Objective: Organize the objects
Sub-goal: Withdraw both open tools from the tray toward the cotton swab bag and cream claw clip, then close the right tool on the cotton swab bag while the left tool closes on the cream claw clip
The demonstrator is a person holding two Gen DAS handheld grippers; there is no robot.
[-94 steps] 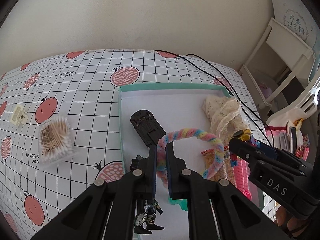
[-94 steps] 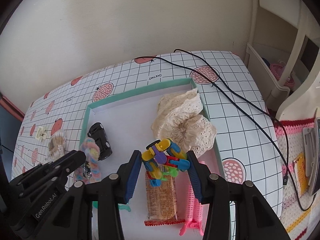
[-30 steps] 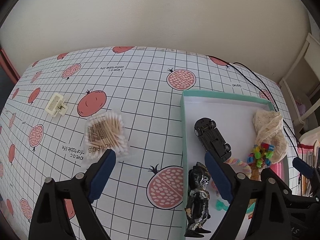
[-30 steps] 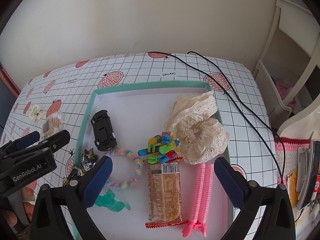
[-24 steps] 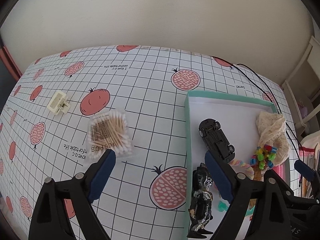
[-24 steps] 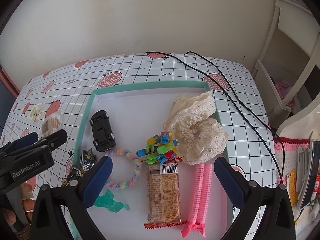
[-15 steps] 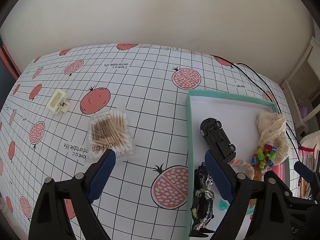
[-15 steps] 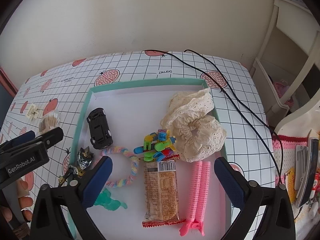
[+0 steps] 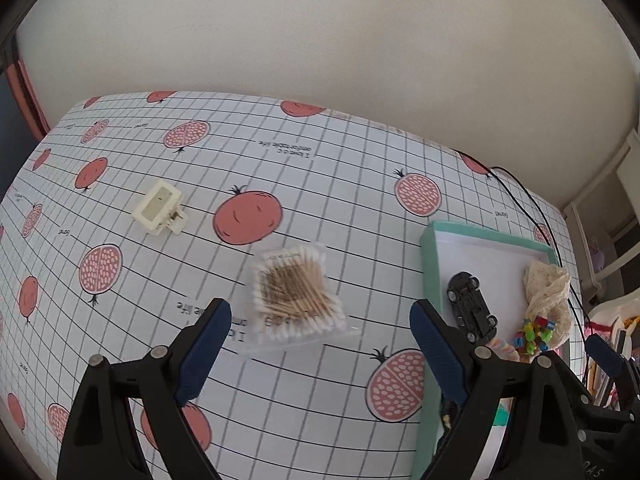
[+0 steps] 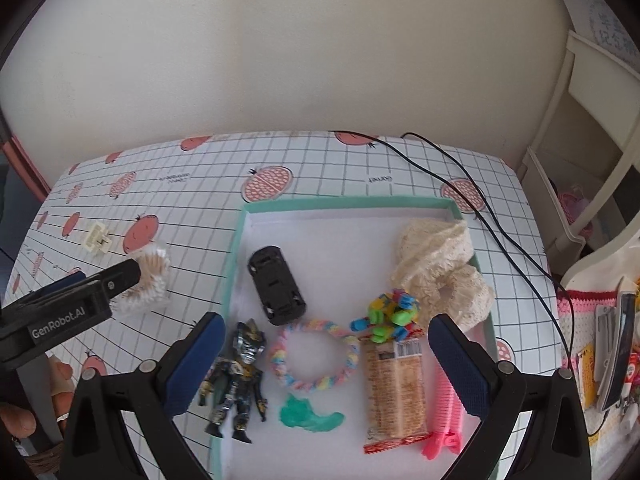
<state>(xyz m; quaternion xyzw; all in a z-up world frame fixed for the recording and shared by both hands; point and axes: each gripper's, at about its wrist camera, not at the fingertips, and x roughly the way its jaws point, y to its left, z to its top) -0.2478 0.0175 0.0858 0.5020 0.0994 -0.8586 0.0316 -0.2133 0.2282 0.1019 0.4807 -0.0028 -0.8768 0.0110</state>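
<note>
1. Left wrist view: the left tongs (image 9: 320,340) stand wide open and empty, with the clear plastic packet of wooden cotton swabs (image 9: 298,296) lying flat on the pomegranate-print gridded table (image 9: 340,200) between and just ahead of the blue pads; the packet looks thin, slick and wide, so closing on its faces could skid it forward, and pinching only a corner could let it droop and slip on the way to the teal-rimmed white box (image 9: 430,264).
2. Same view: the cream plastic hair claw clip (image 9: 158,208) sits well apart to the far left, also outside the box; it could be overlooked, and its rounded shell may pop out of a shallow pinch.
3. Right wrist view: the right tongs (image 10: 324,360) are open too, holding nothing, hovering over the crowded near end of the box; lowering them carelessly could knock the dark armoured toy figure (image 10: 236,376), which lies against the left rim, or the pastel braided ring (image 10: 314,356).
4. Same view: free floor remains mainly at the far end, beyond the black toy car (image 10: 276,290) and the cream lace scrunchie (image 10: 440,272); dropping the packet short could bury smaller things or leave it propped on the rim; the black cable (image 10: 480,204) beside the box could snag.
</note>
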